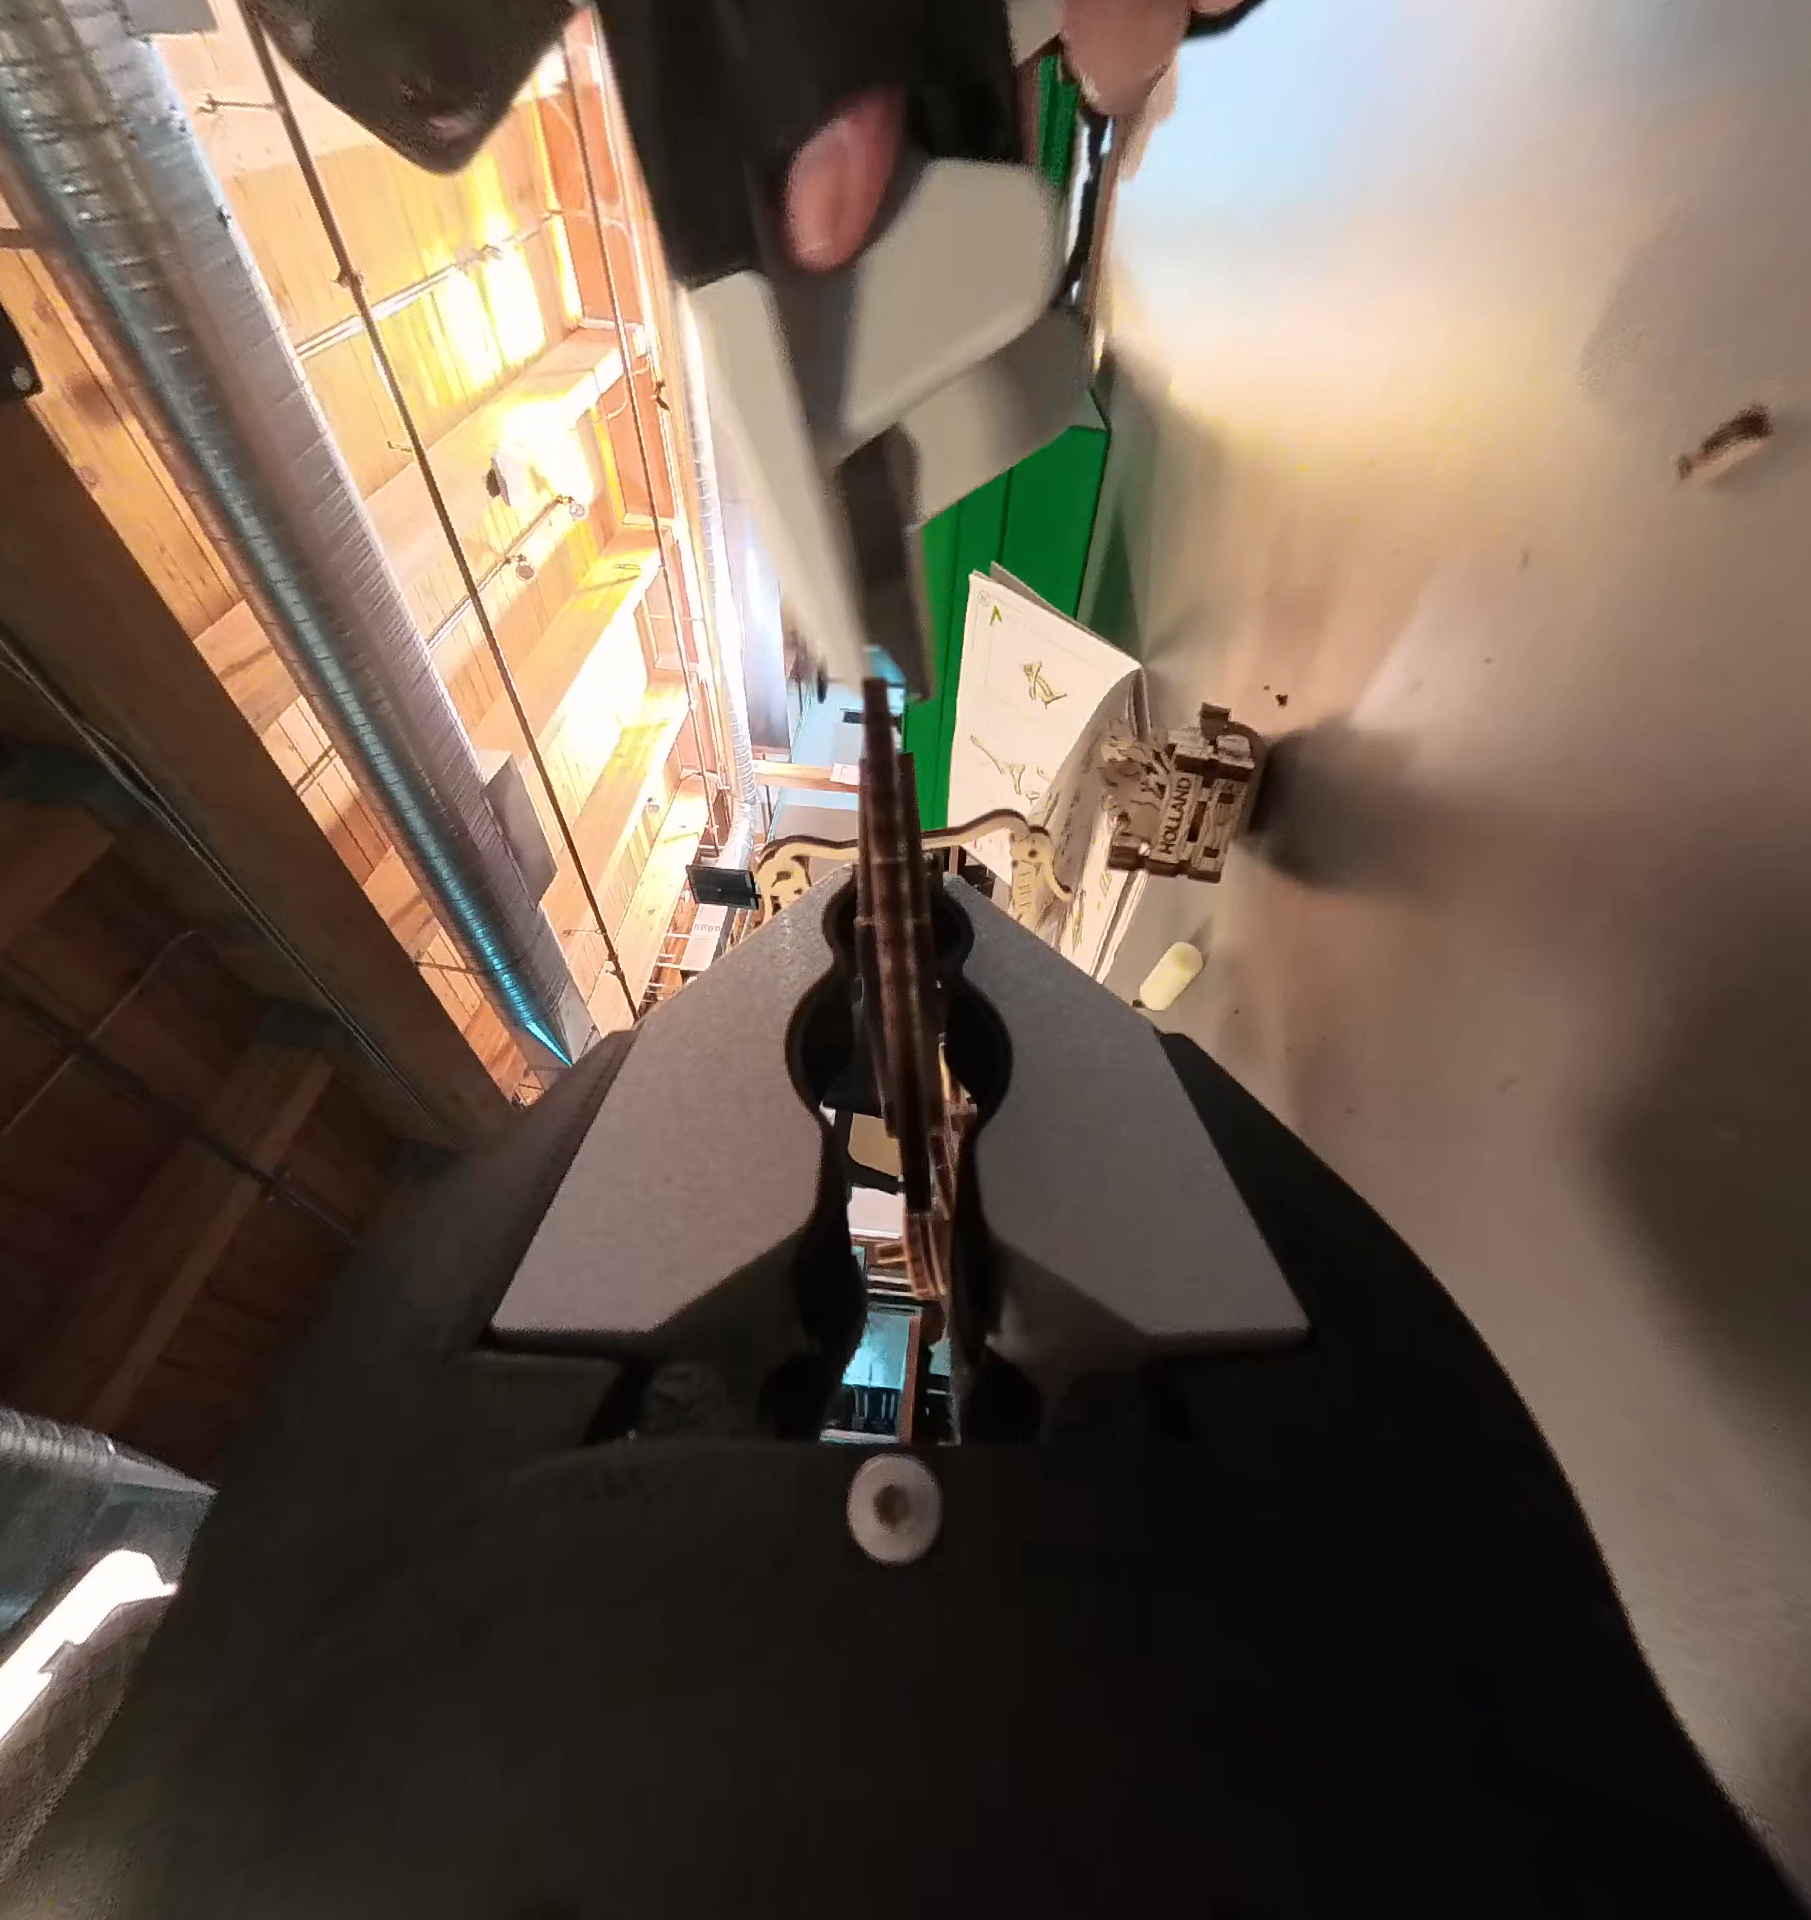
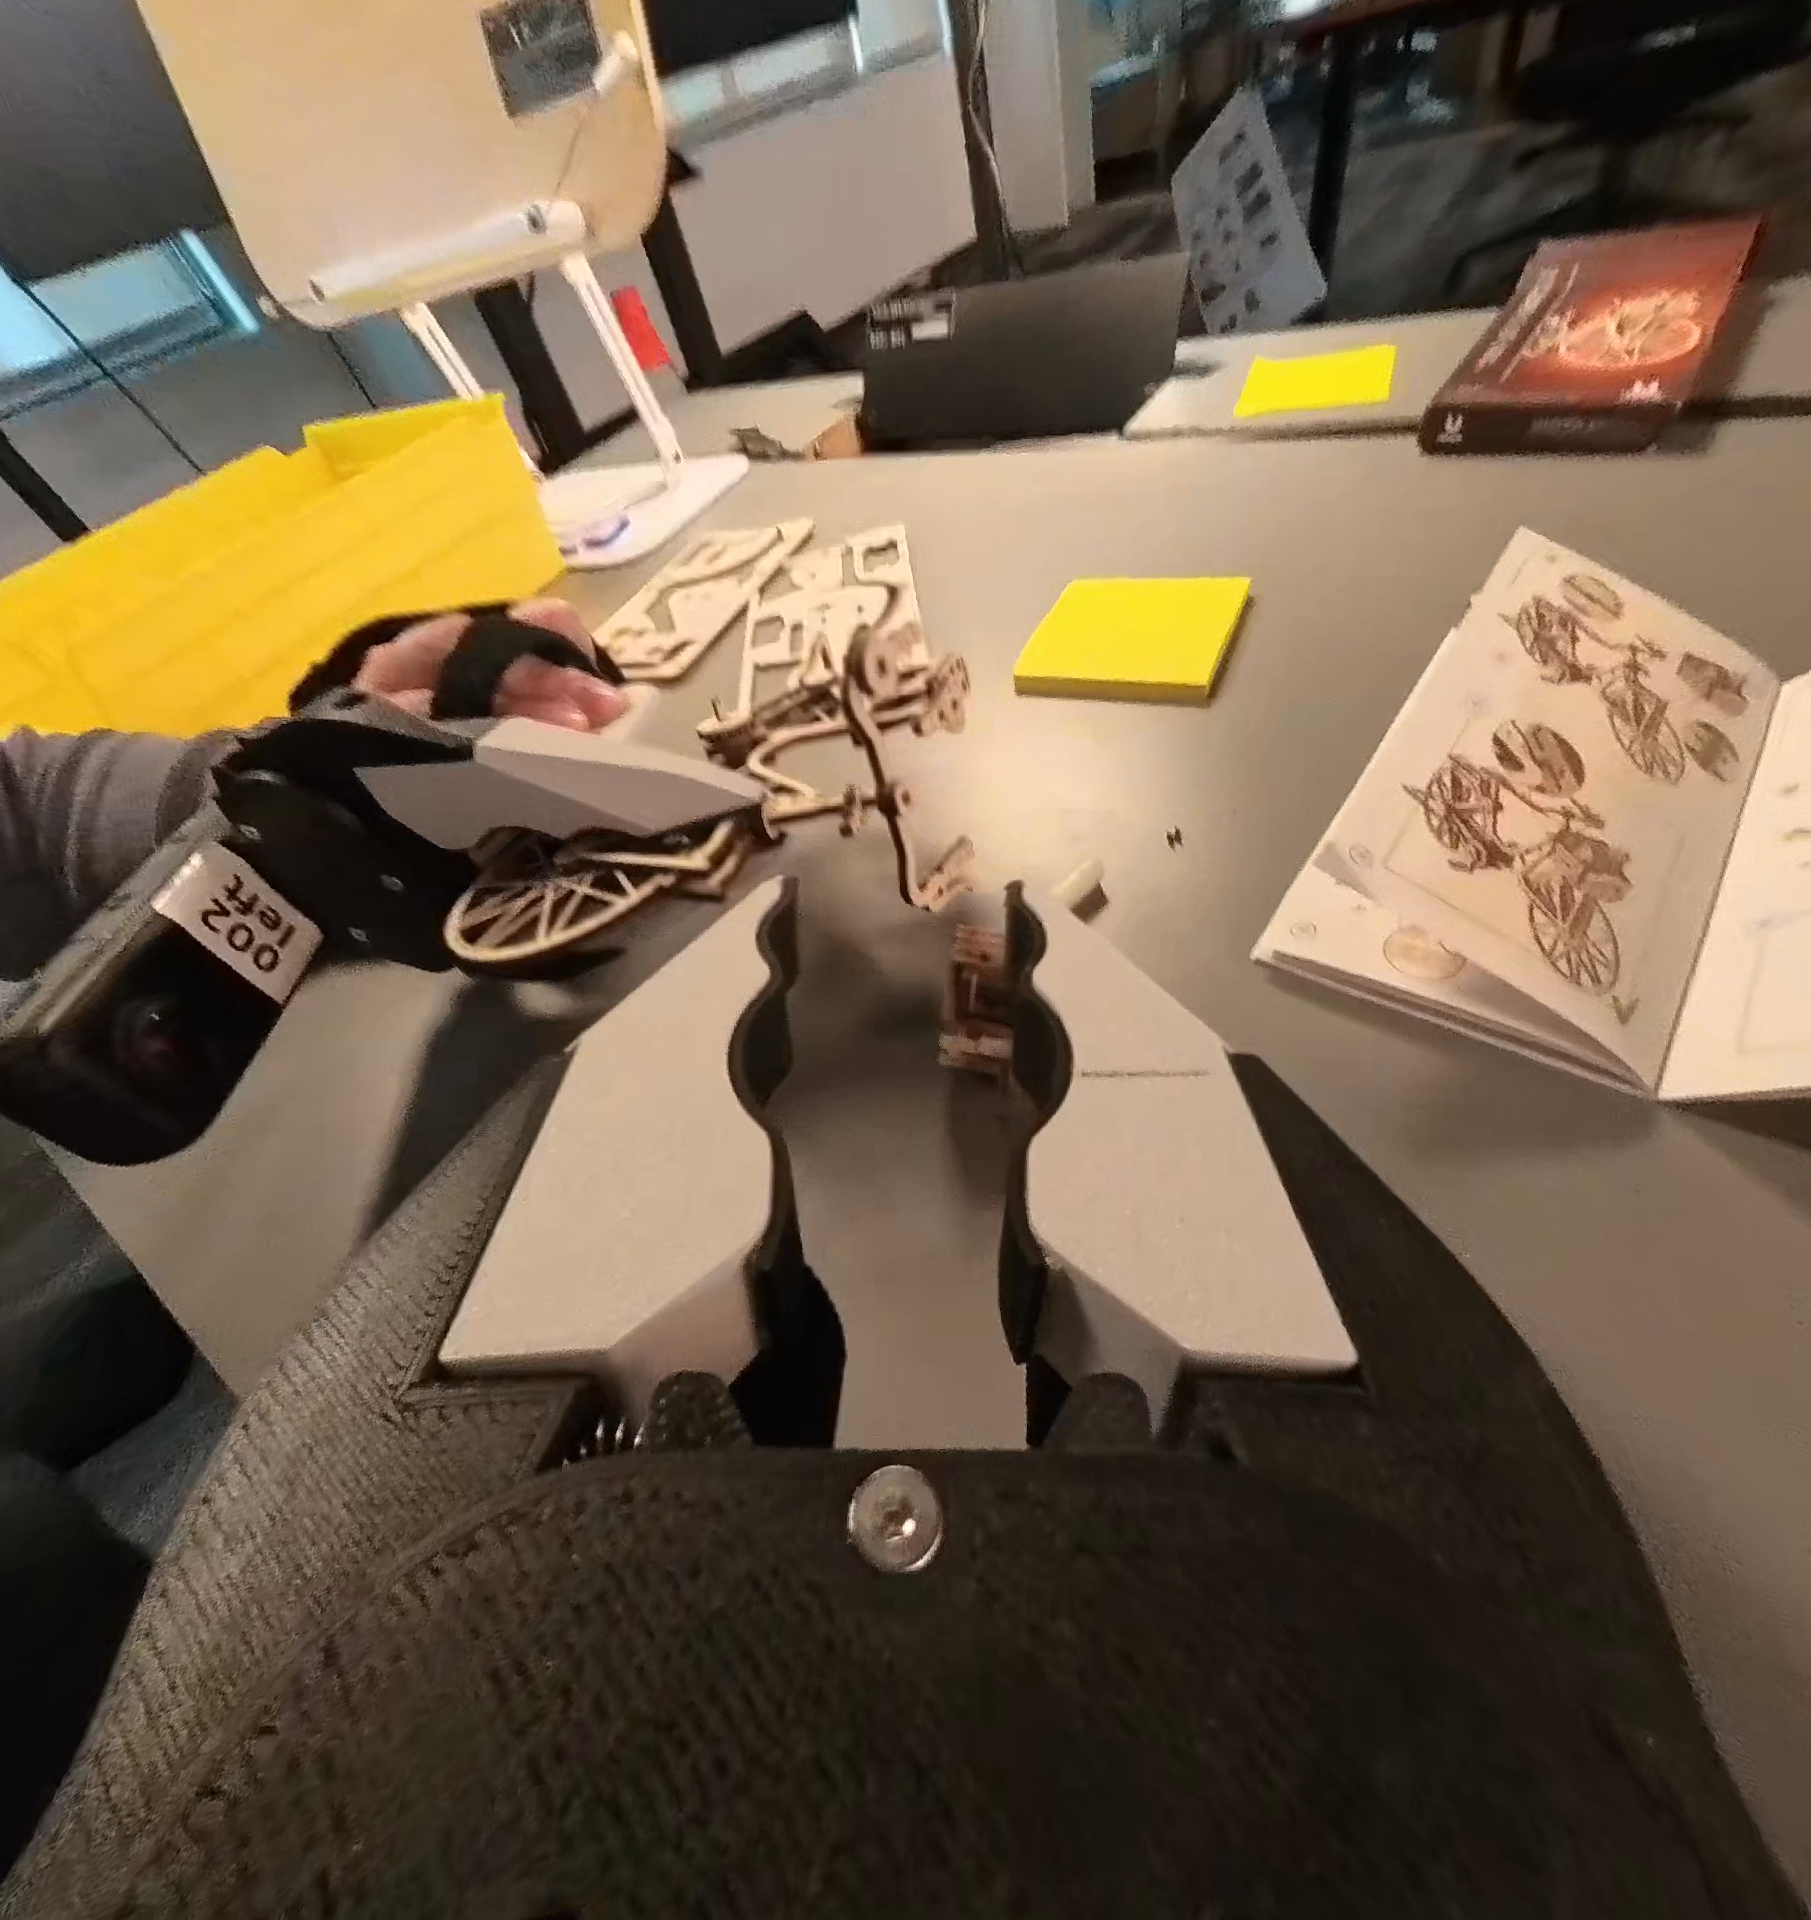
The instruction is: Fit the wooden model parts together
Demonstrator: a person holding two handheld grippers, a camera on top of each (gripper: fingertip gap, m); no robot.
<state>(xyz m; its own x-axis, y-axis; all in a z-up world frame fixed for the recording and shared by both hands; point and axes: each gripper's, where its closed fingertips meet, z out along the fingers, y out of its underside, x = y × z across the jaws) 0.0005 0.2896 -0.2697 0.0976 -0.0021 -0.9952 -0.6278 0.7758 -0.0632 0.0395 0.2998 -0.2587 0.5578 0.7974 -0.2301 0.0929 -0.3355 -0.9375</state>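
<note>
My left gripper (image 1: 896,899) is shut on the wooden bicycle model (image 1: 896,1039), whose wheel shows edge-on between the fingers. In the right wrist view the left gripper (image 2: 750,805) holds the model (image 2: 558,904) by its spoked wheel just above the table, with frame and handlebars (image 2: 870,748) pointing right. My right gripper (image 2: 896,914) is open and empty, just right of the model's front. A small dark wooden block part (image 2: 974,997) lies on the table, seen between the fingers near the right one. It also shows in the left wrist view (image 1: 1181,805), with the right gripper (image 1: 880,603) blurred above.
An open instruction booklet (image 2: 1503,831) lies at the right. A yellow sticky pad (image 2: 1140,634), punched wooden sheets (image 2: 755,603), a small white peg (image 2: 1083,883), a yellow bin (image 2: 236,582), a white lamp base (image 2: 652,499), a laptop (image 2: 1015,353) and a dark box (image 2: 1597,332) sit farther back. Spacing between my two grippers at the tips: around 5 cm. Both grippers' tips are roughly 10 cm from the small white peg (image 2: 1083,883).
</note>
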